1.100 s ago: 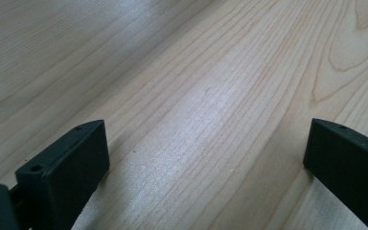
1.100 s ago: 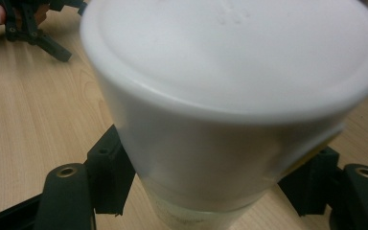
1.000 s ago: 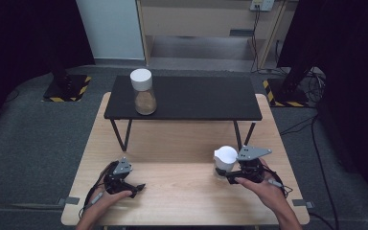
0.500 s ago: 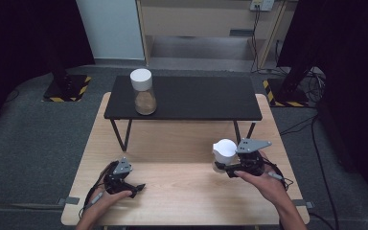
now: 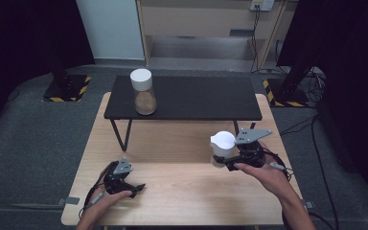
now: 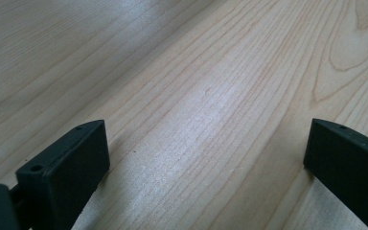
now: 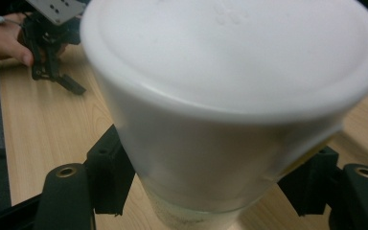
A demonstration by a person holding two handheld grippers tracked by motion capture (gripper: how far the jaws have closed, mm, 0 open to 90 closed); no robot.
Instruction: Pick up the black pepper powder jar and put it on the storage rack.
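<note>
Clear jar [image 7: 206,211] with broad white lid [image 7: 239,52], slightly blurred

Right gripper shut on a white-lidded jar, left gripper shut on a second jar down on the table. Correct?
Not quite. The left gripper is open and holds nothing, as the left gripper view shows; the second jar stands on the black shelf. The right gripper does clamp the white-lidded jar.

We note the table [image 5: 172,191] is pale wood with a smooth, faintly sheened grain. The jar [image 7: 206,211] is clear glass; its lid [image 7: 235,86] is matt white plastic. At twelve o'clock, the shelf [image 5: 196,98] has a matt black top. The floor [image 5: 33,139] looks like rough grey carpet.
</note>
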